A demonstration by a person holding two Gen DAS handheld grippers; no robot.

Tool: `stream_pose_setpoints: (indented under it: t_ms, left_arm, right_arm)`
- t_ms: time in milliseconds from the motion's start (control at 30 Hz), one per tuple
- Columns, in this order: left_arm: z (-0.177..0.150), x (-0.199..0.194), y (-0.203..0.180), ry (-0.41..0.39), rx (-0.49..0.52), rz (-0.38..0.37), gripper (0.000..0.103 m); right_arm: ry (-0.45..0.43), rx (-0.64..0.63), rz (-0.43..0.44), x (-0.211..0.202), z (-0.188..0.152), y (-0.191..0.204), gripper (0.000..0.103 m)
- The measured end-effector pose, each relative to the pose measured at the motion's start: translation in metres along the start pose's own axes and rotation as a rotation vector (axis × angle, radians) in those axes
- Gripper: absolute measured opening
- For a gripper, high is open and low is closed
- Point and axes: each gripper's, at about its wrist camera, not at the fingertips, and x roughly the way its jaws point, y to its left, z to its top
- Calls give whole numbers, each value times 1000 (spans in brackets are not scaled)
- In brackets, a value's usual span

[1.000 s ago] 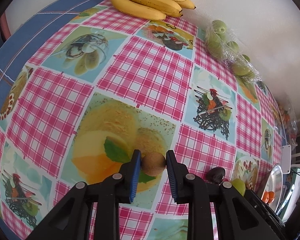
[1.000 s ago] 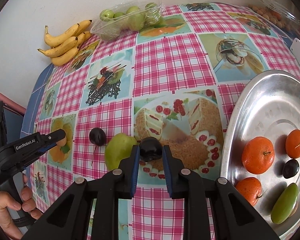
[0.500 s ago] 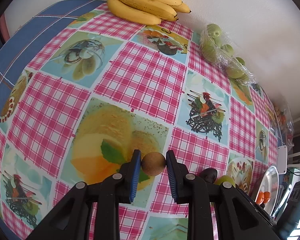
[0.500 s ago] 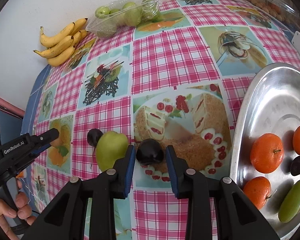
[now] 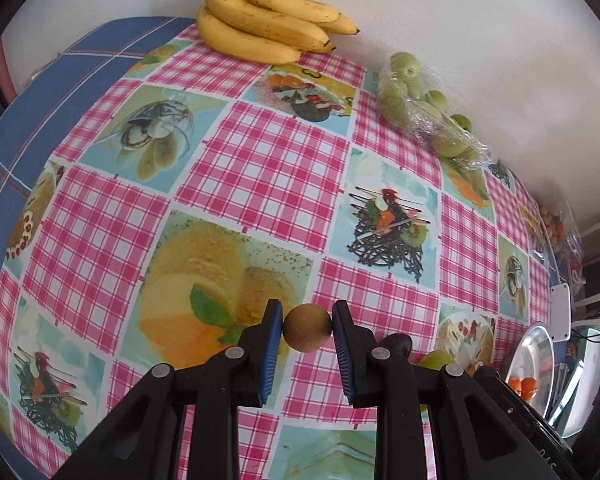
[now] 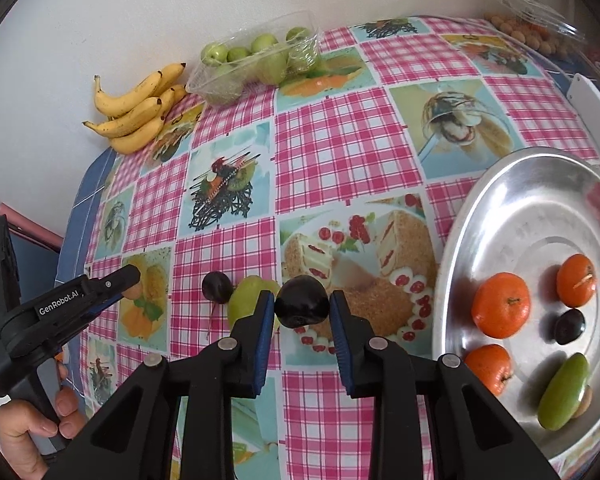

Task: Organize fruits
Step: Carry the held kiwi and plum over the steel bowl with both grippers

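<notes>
My left gripper [image 5: 306, 332] is shut on a brown kiwi [image 5: 306, 333] and holds it above the checked tablecloth; it also shows at the left of the right wrist view [image 6: 134, 285]. My right gripper [image 6: 302, 307] is shut on a dark plum [image 6: 302, 306], lifted just left of the steel tray [image 6: 512, 184]. The tray holds three oranges [image 6: 501, 310], a dark plum [image 6: 569, 326] and a green mango [image 6: 563, 391]. On the cloth a second dark plum [image 6: 216, 287] and a green pear [image 6: 250, 306] lie beside my right gripper.
A bunch of bananas [image 5: 264, 20] lies at the far wall. A clear pack of green fruit [image 6: 256, 62] stands next to it. A clear box of small brown fruit [image 6: 536, 28] is at the far right. The blue table edge [image 5: 4, 148] is at the left.
Both grippers have risen with their fruit. The right gripper has drawn back slightly from the tray; the plum stays clamped.
</notes>
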Motion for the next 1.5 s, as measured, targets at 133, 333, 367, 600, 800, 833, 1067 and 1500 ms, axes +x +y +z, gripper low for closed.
stream_pose_setpoints:
  t_ms: [133,333,367,600,800,833,1067,1500]
  left_arm:
    - [-1,-5,-14,-2,22,-9,27]
    - [-6,-6,-31,10,42,-42,27]
    - [-8,-6,-34,13,47,-46,27]
    - [-22,-7,-70,31,117,-70,27]
    - [-44,-10,-120,52,239,-108,27]
    - [-49,-11,-128,55,263,-114,27]
    - [-95,-14,-198,97,457,-178,28]
    - [-151,9,-241,204,595,-203,28]
  right_arm:
    - [9,31,-18,-9,-2,-7,29]
    - [3,59,-52,-23,-5,-23,29]
    - [2,67,-53,-26,-5,-26,29]
    - [-24,82,-140,-48,-9,-49,29]
    - [-31,156,-179,-63,-13,-82,29]
    - [-32,169,-186,-66,-14,-88,29]
    - [-46,261,-186,-84,-21,-123,30]
    - [-45,321,-166,-92,-29,-149,30]
